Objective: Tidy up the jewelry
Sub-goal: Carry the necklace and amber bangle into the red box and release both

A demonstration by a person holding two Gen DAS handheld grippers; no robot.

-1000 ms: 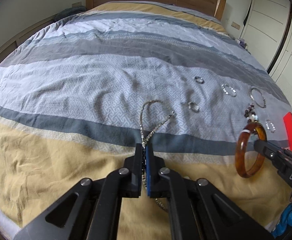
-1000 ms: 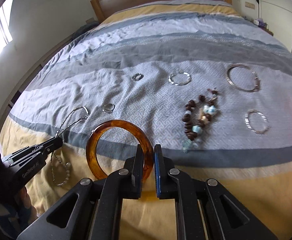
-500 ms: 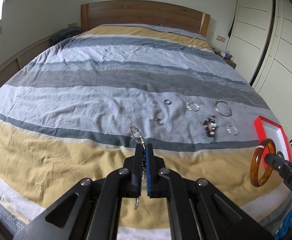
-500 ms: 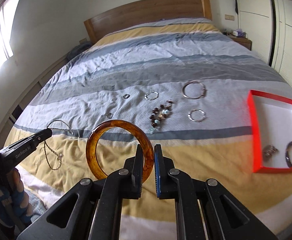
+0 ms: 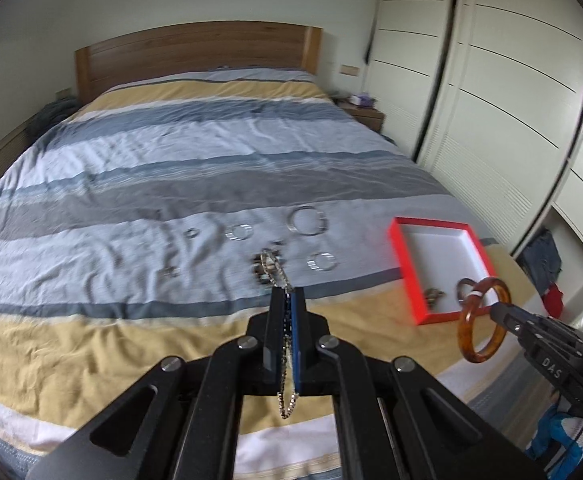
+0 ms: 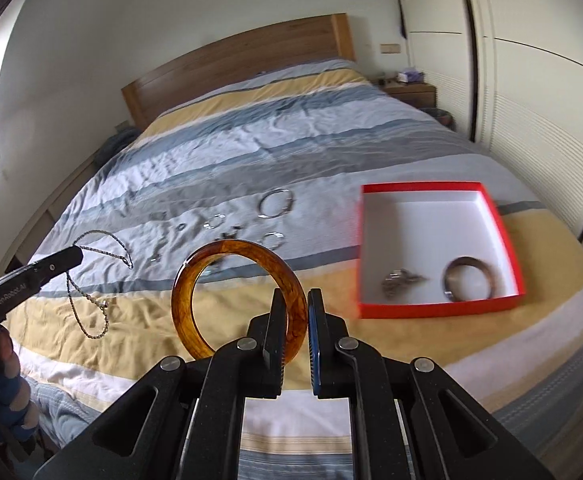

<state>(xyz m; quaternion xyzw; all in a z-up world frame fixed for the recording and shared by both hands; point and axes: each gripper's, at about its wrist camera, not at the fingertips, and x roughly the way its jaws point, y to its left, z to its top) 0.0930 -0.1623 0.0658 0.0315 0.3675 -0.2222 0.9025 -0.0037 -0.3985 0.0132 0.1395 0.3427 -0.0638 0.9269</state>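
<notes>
Left wrist: left gripper point(image 5: 287, 294) clamps the chain necklace point(image 5: 274, 268), now lifted off the bed point(image 5: 171, 168).
Right wrist: right gripper point(image 6: 294, 300) pinches the amber bangle point(image 6: 238, 300) — red tray point(image 6: 431, 309) now nearer, so drop-off is close.

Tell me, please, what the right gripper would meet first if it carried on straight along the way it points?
Probably the bedspread, about where its yellow band meets the blue stripe. The right gripper, shut on the amber bangle, aims left of the red box; depth is uncertain.
</notes>
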